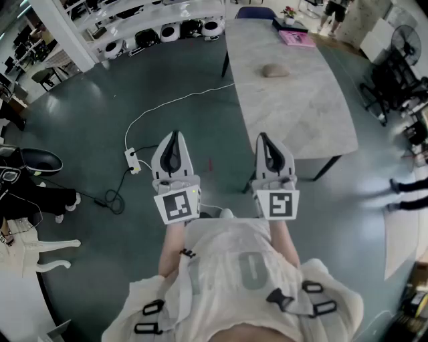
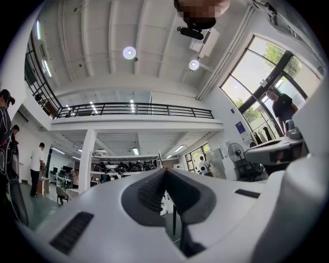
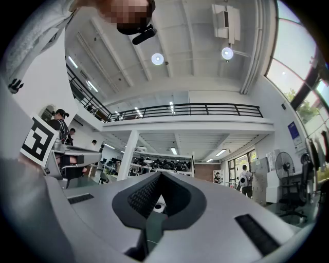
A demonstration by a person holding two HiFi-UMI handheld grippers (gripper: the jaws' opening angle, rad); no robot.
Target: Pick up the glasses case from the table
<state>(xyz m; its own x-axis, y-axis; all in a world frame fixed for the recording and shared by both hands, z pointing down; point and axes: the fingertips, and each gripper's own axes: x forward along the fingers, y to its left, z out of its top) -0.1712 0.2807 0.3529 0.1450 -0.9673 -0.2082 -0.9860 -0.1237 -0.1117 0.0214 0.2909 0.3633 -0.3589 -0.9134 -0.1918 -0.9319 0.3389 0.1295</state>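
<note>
The glasses case, a small brownish oval, lies on the far half of the long pale table in the head view. Both grippers are held side by side near the person's chest, well short of the case and over the floor. My left gripper has its jaws together with nothing between them. My right gripper, just off the table's near left corner, is likewise shut and empty. Both gripper views look up into the hall: the left gripper and the right gripper show their tips meeting. The case appears in neither.
A pink book and a small potted plant sit at the table's far end. A white cable runs to a power strip on the floor at left. Shelves stand behind, a fan and black chairs at right.
</note>
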